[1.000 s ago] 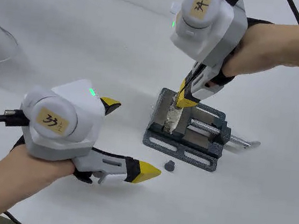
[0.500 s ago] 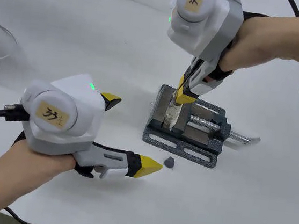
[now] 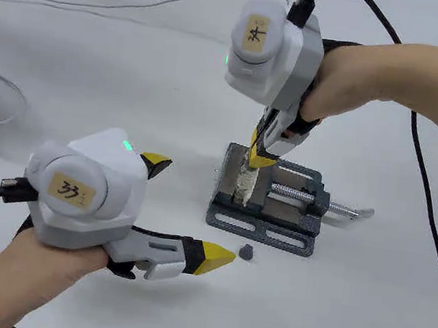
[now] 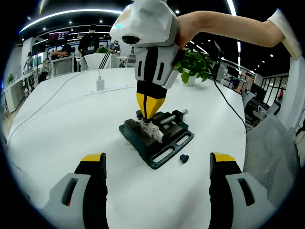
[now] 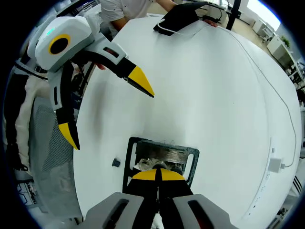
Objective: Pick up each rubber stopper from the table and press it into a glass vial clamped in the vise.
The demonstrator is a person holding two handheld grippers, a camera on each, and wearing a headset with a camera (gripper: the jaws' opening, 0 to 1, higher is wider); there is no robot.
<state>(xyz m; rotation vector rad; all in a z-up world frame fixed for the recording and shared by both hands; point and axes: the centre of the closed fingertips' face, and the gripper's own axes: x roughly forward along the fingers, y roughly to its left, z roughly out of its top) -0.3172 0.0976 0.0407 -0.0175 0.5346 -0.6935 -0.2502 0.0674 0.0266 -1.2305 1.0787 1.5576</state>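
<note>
Rubber stopper: loose on table, just beside front edge of vise.
Glass vial: upright, clamped in vise.
Right gripper: jaws together, tips at vial top.
Left gripper: jaws wide apart, one tip near stopper.
Open room: broad white table left of vise.

Vise on the table, one gripper above it, one beside it.

The vise is set on the table, well in from the edges, and the glass vial is clamped upright in it. The right gripper is held directly over the vial, its tips at the vial's top. A rubber stopper is laid on the table just before the vise's near side. The left gripper is held left of the vise, toward the table's near edge, one tip just beside the stopper.
</note>
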